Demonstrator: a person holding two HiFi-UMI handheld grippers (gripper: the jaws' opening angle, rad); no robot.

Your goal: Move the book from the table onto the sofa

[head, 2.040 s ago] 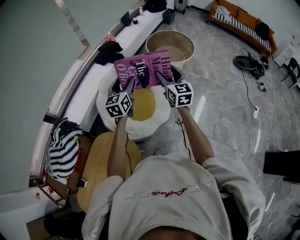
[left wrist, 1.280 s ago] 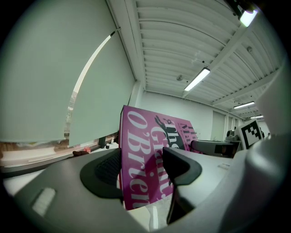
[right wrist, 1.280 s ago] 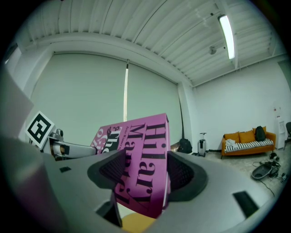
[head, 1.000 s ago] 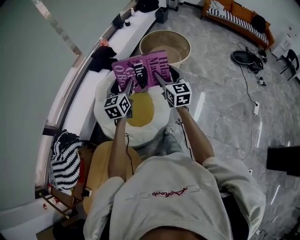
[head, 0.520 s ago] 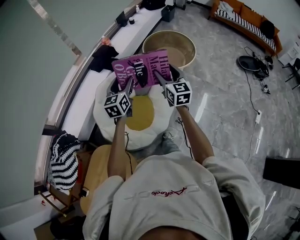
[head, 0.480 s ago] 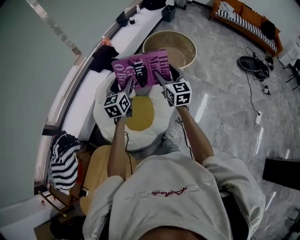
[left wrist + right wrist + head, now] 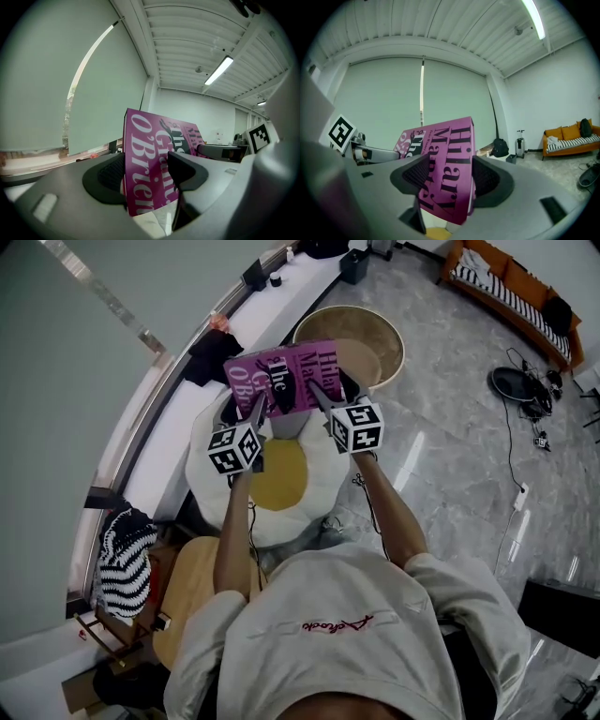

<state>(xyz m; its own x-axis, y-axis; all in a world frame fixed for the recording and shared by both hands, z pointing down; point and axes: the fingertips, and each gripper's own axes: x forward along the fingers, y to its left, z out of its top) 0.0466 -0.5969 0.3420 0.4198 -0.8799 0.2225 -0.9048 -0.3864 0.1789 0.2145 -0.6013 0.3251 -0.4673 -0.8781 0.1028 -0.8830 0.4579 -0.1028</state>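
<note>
The magenta book (image 7: 286,378) is held up over the far edge of an egg-shaped cushion (image 7: 281,512). The left tongs (image 7: 257,414) are clamped on its left part and the right tongs (image 7: 320,397) on its right.

Seen from above, the egg-shaped cushion (image 7: 281,517) fills the room under the book (image 7: 295,376), from 5 to 8 o'clock. At 1 o'clock the round tub (image 7: 394,334) stands just beside the book. At 10 o'clock the window ledge (image 7: 272,301) with a black cloth (image 7: 214,343) closes that side. From 2 to 4 o'clock the floor (image 7: 450,465) is open toward the sofa (image 7: 511,287); only cables (image 7: 534,423) lie there, well apart.
</note>
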